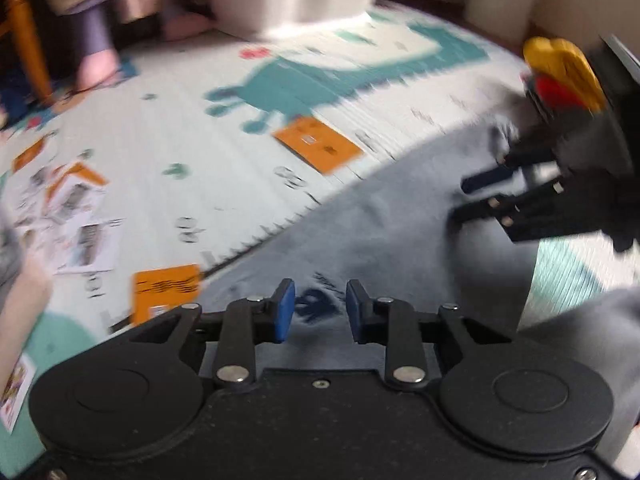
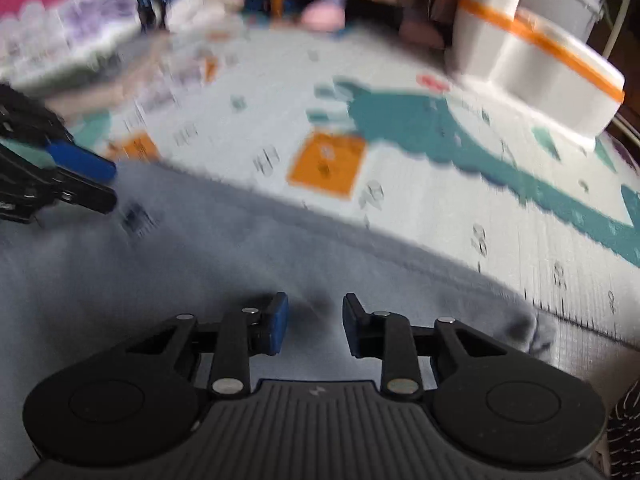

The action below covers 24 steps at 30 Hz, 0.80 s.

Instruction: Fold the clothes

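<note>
Both claws, left (image 1: 320, 308) & right (image 2: 315, 322), spread over grey garment (image 1: 384, 232) w/ unreadable dark print, on floor playmat (image 1: 168, 128); white-orange tub (image 2: 540, 64) behind, text blurred.

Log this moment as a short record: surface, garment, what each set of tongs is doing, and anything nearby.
surface: patterned play mat
garment: grey cloth spread on the mat, dark print showing
left tongs: open, above the print, nothing gripped
right tongs: open, above the cloth, nothing gripped
nearby: white and orange stool
image quality: motion-blurred
</note>
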Tool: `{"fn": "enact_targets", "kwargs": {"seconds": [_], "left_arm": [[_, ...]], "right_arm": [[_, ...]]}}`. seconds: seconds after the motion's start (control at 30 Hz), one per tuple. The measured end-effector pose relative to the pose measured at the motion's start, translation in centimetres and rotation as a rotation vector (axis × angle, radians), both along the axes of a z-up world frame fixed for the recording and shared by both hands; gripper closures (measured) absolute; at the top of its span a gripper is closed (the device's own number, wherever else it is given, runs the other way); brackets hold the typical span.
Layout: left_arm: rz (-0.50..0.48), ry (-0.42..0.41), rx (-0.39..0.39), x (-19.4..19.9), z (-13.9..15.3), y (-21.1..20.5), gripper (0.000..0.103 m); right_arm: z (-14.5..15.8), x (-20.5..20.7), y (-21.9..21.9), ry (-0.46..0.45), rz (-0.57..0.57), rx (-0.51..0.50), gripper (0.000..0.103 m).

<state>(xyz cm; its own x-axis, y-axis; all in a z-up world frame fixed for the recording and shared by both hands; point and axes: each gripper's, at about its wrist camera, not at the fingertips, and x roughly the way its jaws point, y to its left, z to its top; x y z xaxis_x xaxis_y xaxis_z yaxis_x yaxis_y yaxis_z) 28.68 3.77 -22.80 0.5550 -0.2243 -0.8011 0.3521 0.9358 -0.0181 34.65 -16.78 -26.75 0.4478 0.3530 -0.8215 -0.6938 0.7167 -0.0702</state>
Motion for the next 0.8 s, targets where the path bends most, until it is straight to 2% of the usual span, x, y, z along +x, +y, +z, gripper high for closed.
{"fn": "enact_targets", "kwargs": {"seconds": [0.03,0.1,0.13,0.17,0.23,0.27,0.3,0.33,0.37,0.43,0.5,0.53,0.6,0.67,0.7,0.77,0.8], "left_arm": [[-0.012,0.009,0.030,0.4,-0.9,-0.4,0.069],[-0.026,0.041,0.065,1.6,-1.7,-0.8,0.065],[-0.019,0.042,0.057,1.7,-1.2,-0.7,0.069],[-0.013,0.043,0.049,1.8,-0.8,-0.5,0.069],[-0.016,0.043,0.032,1.7,-0.1,-0.2,0.069],[-0.009,0.052,0.054,1.6,-0.5,0.1,0.069],[-0.002,0.061,0.076,1.4,-0.8,0.3,0.069],[0.005,0.054,0.066,1.1,-0.8,0.7,0.069],[0.003,0.042,0.038,0.6,-0.4,1.1,0.069],[-0.019,0.025,-0.017,-0.6,0.2,1.3,0.069],[-0.060,0.013,-0.068,-1.8,0.5,1.1,0.069],[-0.077,0.031,-0.063,-2.2,0.0,0.6,0.069],[-0.130,0.070,0.036,-3.0,-2.0,-0.8,0.067],[-0.178,0.003,0.094,-4.1,-2.1,-1.6,0.067],[-0.160,0.019,0.087,-3.9,-2.0,-1.5,0.066],[-0.133,0.035,0.058,-3.6,-1.6,-1.2,0.068],[-0.131,0.028,0.048,-3.6,-1.3,-1.2,0.068]], "right_arm": [[-0.2,0.6,-0.3,-0.010,-0.009,-0.011,0.060],[0.2,2.1,-1.5,-0.032,-0.074,-0.008,0.058],[0.8,2.9,-2.4,-0.027,-0.099,0.033,0.066],[1.2,3.4,-3.2,-0.057,-0.114,0.031,0.068],[0.8,4.2,-4.1,-0.113,-0.115,-0.084,0.068],[0.2,4.8,-4.7,-0.107,-0.131,-0.140,0.069],[-0.3,5.5,-5.7,-0.102,-0.162,-0.163,0.085],[-0.5,5.8,-6.7,-0.095,-0.198,-0.144,0.095],[-0.3,5.8,-7.4,-0.097,-0.220,-0.098,0.095],[0.0,5.1,-8.3,-0.112,-0.224,-0.018,0.083],[-0.8,4.8,-7.5,-0.136,-0.176,-0.090,0.082],[-1.1,4.7,-7.2,-0.145,-0.163,-0.115,0.083],[-1.1,5.3,-7.2,-0.145,-0.189,-0.116,0.086],[-0.7,6.4,-7.7,-0.106,-0.258,-0.089,0.091],[-0.4,6.7,-7.9,-0.096,-0.287,-0.076,0.102],[0.3,6.5,-7.8,-0.118,-0.289,-0.046,0.102],[0.8,5.4,-7.1,-0.158,-0.221,-0.028,0.093]]}}
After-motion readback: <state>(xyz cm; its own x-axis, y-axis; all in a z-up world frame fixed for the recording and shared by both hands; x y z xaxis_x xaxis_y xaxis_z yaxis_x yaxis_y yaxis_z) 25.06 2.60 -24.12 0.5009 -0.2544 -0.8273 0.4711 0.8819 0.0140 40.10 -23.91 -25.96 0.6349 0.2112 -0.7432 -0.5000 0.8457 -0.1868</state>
